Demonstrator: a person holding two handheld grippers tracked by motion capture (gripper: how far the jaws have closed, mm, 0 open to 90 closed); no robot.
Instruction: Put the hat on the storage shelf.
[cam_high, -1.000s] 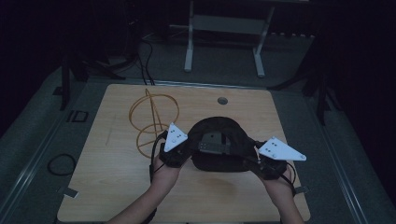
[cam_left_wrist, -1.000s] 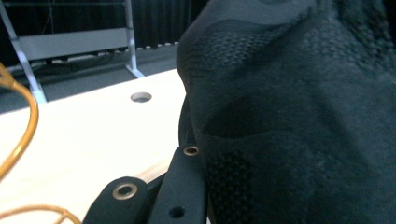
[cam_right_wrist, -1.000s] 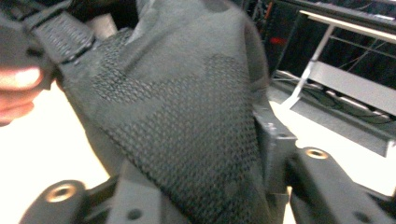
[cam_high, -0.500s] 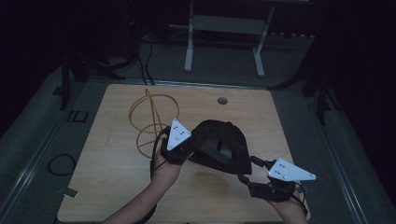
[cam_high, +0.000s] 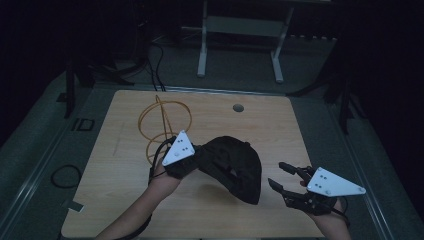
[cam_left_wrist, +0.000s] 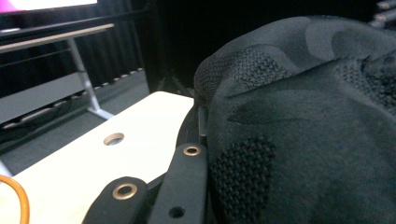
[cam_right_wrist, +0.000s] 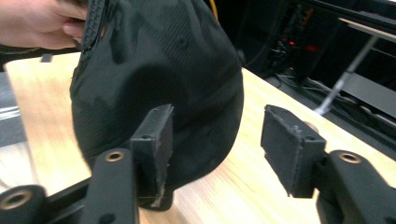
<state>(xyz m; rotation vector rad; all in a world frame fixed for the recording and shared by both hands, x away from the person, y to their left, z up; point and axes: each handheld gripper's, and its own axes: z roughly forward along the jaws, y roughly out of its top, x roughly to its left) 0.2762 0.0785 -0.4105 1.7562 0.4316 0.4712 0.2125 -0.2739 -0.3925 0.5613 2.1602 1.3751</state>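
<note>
A black knitted cap (cam_high: 235, 165) hangs above the wooden table (cam_high: 110, 175), held at its left edge. My left gripper (cam_high: 196, 158) is shut on that edge, and in the left gripper view the fabric (cam_left_wrist: 303, 130) bulges over one black jaw. My right gripper (cam_high: 276, 174) stands apart to the right of the cap, near the table's front edge. Its jaws are open and have just been closing, with nothing between the pads (cam_right_wrist: 156, 140). In the right gripper view the cap (cam_right_wrist: 159, 60) hangs just beyond the right gripper (cam_right_wrist: 219, 140), and a hand (cam_right_wrist: 37, 23) is at the upper left.
An orange wire stand (cam_high: 162, 120) rises on the table behind my left gripper. A round hole (cam_high: 238, 107) sits in the tabletop at the back. White desk legs (cam_high: 202, 45) stand on the dark floor beyond the table. Cables lie on the floor at left.
My right gripper has let go of the cap and drawn away to the right and toward the person. The cap now hangs from the left gripper alone, which has stayed put.
</note>
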